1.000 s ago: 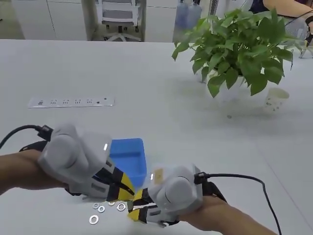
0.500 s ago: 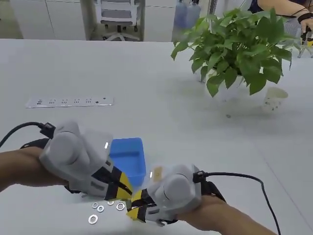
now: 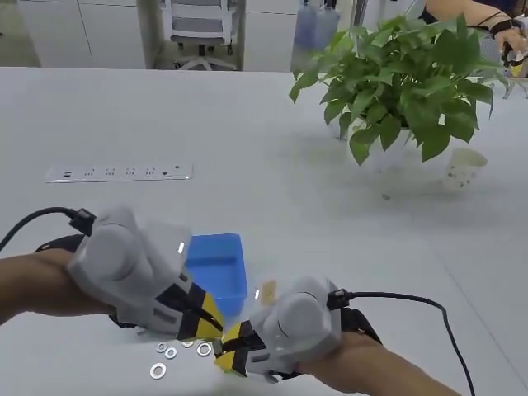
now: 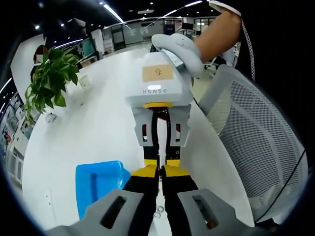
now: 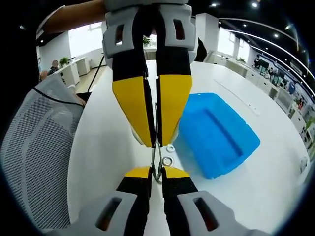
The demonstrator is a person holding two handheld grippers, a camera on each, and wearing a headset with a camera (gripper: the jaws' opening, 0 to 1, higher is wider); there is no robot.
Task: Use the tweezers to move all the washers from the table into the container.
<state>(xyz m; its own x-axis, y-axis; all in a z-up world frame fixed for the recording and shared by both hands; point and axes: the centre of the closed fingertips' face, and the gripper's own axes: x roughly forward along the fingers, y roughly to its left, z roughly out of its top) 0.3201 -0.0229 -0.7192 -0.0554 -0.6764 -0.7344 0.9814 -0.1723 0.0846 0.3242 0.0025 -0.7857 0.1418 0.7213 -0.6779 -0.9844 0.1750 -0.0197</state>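
Note:
My two grippers meet tip to tip over the table near its front edge. Thin metal tweezers (image 5: 157, 158) run between both sets of yellow jaws. The left gripper (image 3: 213, 327) (image 4: 158, 173) (image 5: 156, 140) is shut on the tweezers. Facing it, the right gripper (image 3: 225, 346) (image 5: 156, 174) (image 4: 161, 161) is shut on their other end. Several small washers (image 3: 171, 353) (image 5: 168, 160) (image 4: 159, 209) lie on the table just below the jaws. The blue container (image 3: 218, 264) (image 5: 219, 135) (image 4: 98, 184) sits just behind them, open side up.
A white power strip (image 3: 120, 172) lies at the far left. A potted plant (image 3: 404, 78) and a paper cup (image 3: 466, 165) stand at the back right. A mesh office chair (image 4: 251, 147) is at the table's edge beside me.

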